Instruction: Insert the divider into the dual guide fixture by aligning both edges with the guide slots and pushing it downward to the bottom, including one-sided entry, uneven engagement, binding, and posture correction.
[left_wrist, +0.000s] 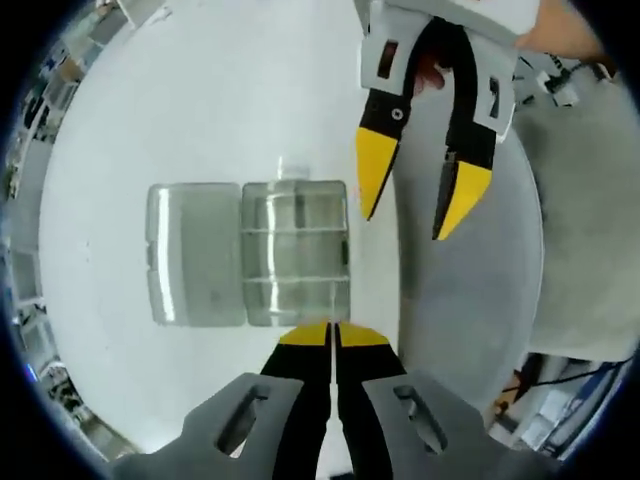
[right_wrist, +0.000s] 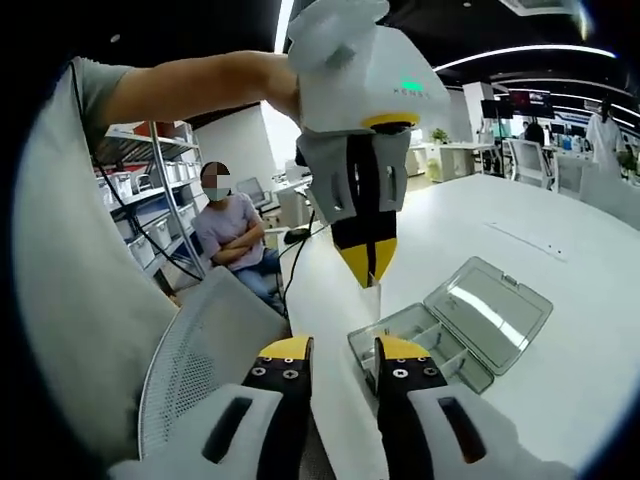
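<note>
White tabletop (left_wrist: 150, 120) carries the clear compartment box (left_wrist: 295, 250), lid open, just beyond the left gripper (left_wrist: 332, 335) tips; its jaws are closed together. The right gripper (left_wrist: 415, 200) hangs beyond, jaws narrowly apart. Right gripper view: own jaws narrowly apart, box (right_wrist: 430, 350) just ahead; left gripper (right_wrist: 368, 265) above it pinches a thin clear divider (right_wrist: 372, 293).

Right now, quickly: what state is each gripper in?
Left gripper: jaws shut, apparently pinching the thin clear divider above the open box.
Right gripper: jaws open, holding nothing.
</note>
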